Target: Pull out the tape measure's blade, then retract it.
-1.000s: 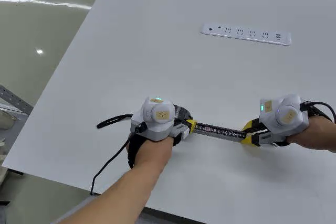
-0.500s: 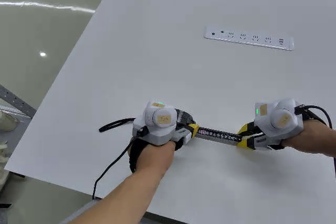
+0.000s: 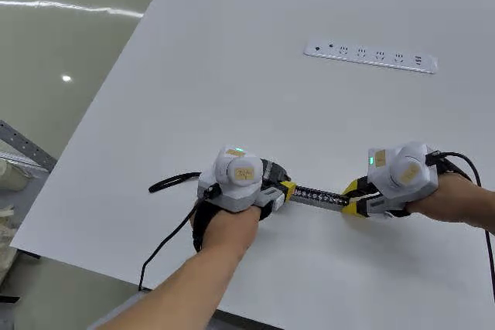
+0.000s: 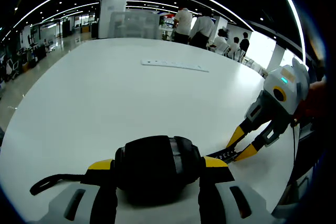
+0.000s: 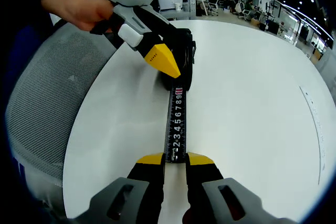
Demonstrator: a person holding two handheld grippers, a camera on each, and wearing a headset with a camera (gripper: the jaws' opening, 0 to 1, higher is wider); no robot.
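White surface under everything, broad and mostly bare, with a power strip lying well apart toward the far side. On the near part, the tape measure, black case resting flat on the surface. Clamped across that case by the left gripper, jaws drawn in narrow against both sides. Judged to be an anchor, pinning the case against the drag of any pull on the blade.

Out of the case mouth, a short run of blade, numbered face up, lying low along the surface and straight toward the right gripper. Pinched there at its very end, jaws closed tight on the tip from either side. Held in line with the case, likely to spare the blade any twist or kink.

Behind the case, a thin black strap trailing loose on the surface, clear of both grippers.

Only a short length drawn out, so no telling from this alone whether mid-pull or mid-return. Either way, calls for a straight, steady path and a firm pinch. Risk of a sharp snap-back on any slip.
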